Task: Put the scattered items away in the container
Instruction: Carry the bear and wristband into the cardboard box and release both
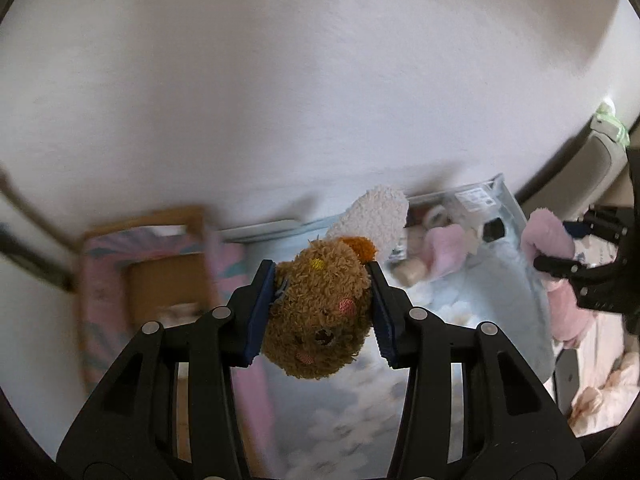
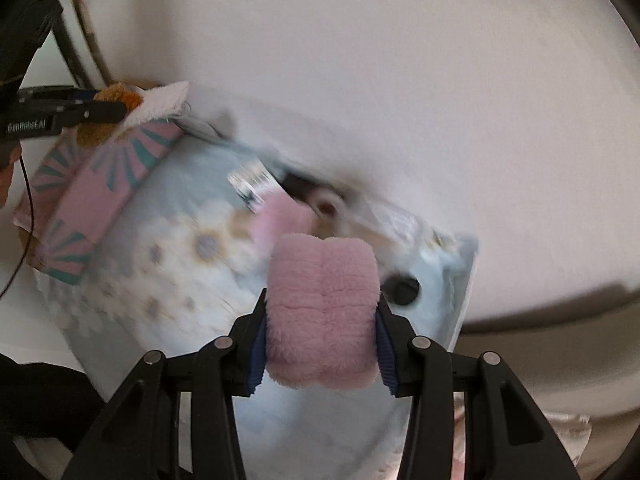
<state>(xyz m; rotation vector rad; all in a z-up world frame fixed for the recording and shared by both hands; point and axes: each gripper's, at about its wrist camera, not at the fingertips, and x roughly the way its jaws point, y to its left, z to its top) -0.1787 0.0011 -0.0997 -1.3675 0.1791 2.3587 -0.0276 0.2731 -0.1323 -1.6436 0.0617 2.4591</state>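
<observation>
A white wall (image 1: 280,80) is filling the upper half of both wrist views. Below it, a pale blue cushion (image 2: 168,248) printed with white daisies is lying across the scene, blurred by motion. Beside the cushion, on its left, a pink cardboard box (image 2: 100,184) with teal sunburst stripes is standing open. At the cushion's far edge, a clear plastic container (image 1: 476,200) is sitting against the wall, with small pink and cream items inside; what they are is hard to tell through the blur.

The left gripper (image 1: 322,300) is holding a brown plush toy (image 1: 320,312) in the air, its jaws clamped on the toy's sides. The toy's face, with pink cheek patches, is pointing toward the camera, and a white fleecy part is sticking up behind it.

The right gripper (image 2: 322,312) is holding a pink plush toy (image 2: 322,312) above the cushion, its jaws pressing in on both sides of the soft, seamed body.
</observation>
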